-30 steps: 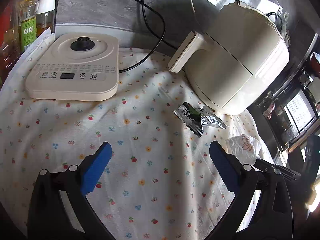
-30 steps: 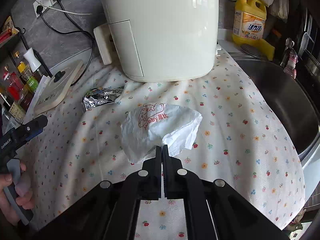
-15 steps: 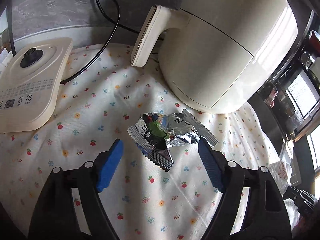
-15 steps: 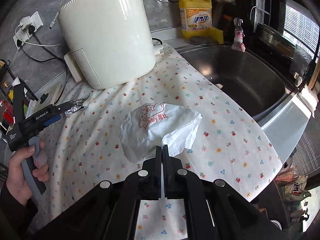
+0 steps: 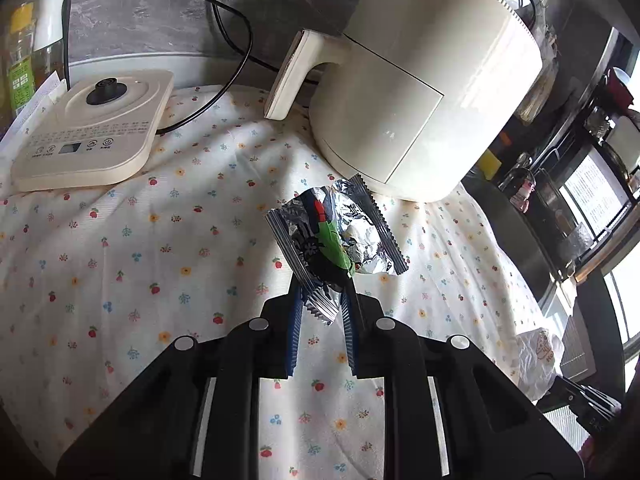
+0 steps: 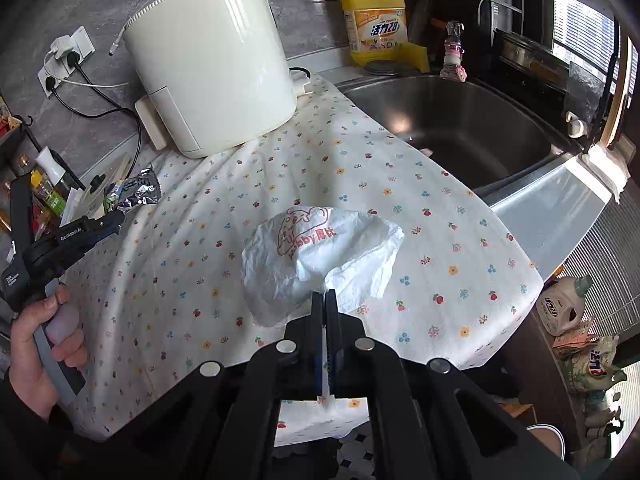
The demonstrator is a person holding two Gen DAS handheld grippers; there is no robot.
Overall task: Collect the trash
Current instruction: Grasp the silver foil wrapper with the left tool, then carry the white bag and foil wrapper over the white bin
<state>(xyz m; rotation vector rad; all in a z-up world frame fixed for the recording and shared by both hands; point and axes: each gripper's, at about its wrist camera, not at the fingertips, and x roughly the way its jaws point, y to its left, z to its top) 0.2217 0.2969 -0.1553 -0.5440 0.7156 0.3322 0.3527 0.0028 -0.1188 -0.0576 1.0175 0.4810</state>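
Observation:
My left gripper [image 5: 320,300] is shut on a crumpled silver foil snack wrapper [image 5: 332,236] with green and red print, held just above the floral tablecloth [image 5: 160,280]. The wrapper also shows in the right wrist view [image 6: 136,192], at the tip of the left gripper [image 6: 116,220]. My right gripper [image 6: 325,300] is shut on the edge of a white plastic bag [image 6: 320,256] with red print, held above the cloth. The bag also shows in the left wrist view [image 5: 536,356] at the right.
A cream air fryer [image 5: 420,92] stands just behind the wrapper. A cream kettle base [image 5: 92,128] with a black cord sits at the left. Bottles [image 5: 20,60] stand at far left. A steel sink [image 6: 460,128] lies right of the cloth, with a yellow detergent bottle [image 6: 376,16] behind.
My left gripper has moved onto the foil wrapper, closed on it and lifted it. My right gripper has stayed shut on the white bag and pulled back from the air fryer.

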